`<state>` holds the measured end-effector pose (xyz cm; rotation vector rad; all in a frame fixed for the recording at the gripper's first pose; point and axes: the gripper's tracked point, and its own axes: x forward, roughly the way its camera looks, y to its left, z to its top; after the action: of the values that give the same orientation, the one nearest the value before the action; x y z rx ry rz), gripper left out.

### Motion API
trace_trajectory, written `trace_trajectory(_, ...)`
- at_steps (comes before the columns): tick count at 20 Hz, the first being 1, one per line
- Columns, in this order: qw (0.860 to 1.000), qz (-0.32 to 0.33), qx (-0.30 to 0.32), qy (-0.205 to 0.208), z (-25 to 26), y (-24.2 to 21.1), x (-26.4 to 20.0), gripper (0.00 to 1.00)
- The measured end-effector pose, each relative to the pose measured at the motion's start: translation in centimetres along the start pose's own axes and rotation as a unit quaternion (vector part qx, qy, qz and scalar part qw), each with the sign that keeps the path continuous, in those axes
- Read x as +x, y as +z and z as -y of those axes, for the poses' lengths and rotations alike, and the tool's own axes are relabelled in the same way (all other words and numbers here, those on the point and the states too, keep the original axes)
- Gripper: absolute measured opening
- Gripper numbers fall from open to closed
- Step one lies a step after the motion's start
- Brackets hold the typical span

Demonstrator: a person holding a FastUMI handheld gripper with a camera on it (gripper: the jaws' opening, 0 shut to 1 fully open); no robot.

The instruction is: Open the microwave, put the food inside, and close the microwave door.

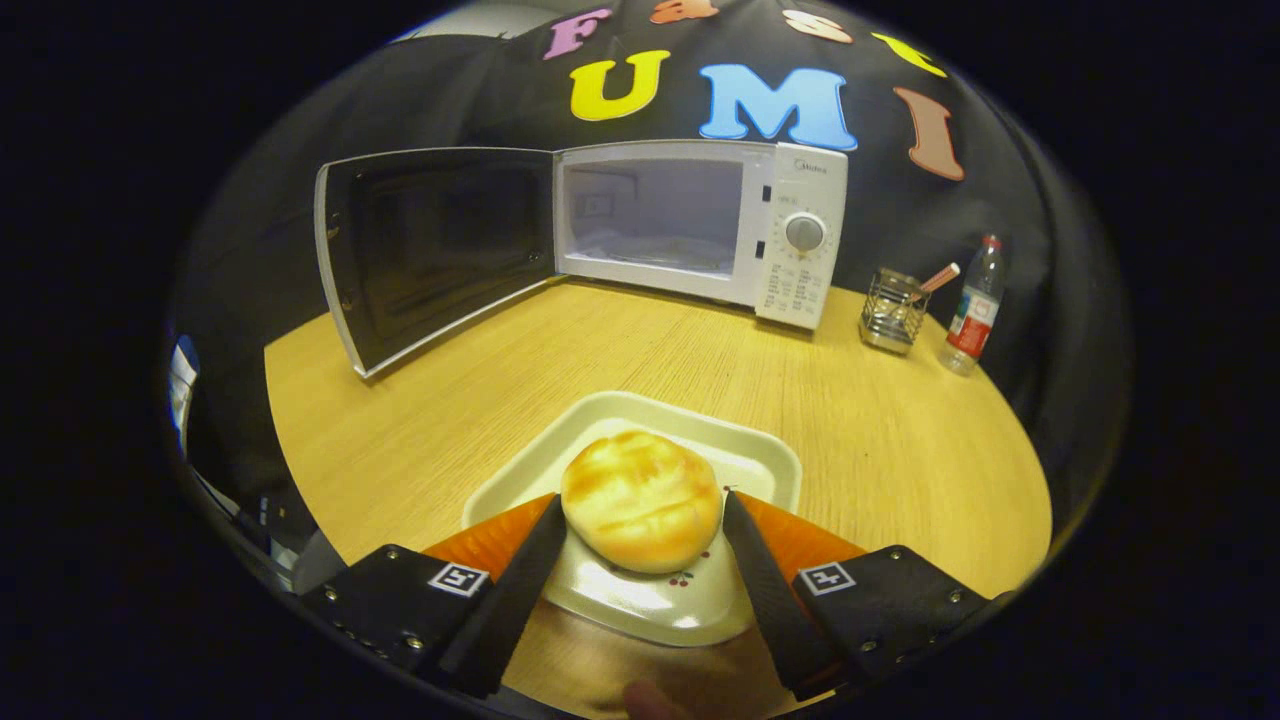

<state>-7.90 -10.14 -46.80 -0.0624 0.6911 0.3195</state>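
A round golden bun [642, 505] lies on a white rounded-square plate [740, 455] near the front edge of the wooden table. My gripper [642, 503] is around the bun, with one finger touching its left side and the other its right side, so it looks shut on the bun. Beyond them, at the back of the table, stands the white microwave [800, 240]. Its door [435, 245] is swung wide open to the left, and the cavity [650, 215] is bare inside.
To the right of the microwave stand a wire holder [893, 310] with a utensil in it and a clear plastic bottle [973, 318]. Bare wooden table [620, 350] lies between the plate and the microwave. The open door juts forward over the table's left part.
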Motion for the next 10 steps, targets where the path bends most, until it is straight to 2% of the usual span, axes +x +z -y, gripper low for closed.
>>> trace_trajectory(3, 0.999, 0.016, 0.039, 0.007, 0.3, 0.5, -0.3, 0.78)
trace_trajectory(4, 0.998, 0.027, 0.049, -0.004, 0.8, 1.1, -0.6, 0.78)
trace_trajectory(5, 0.998, 0.035, 0.052, -0.011, 0.9, 1.4, -0.9, 0.69)
trace_trajectory(10, 0.995, 0.097, 0.028, -0.009, -0.7, 7.2, -1.8, 0.69)
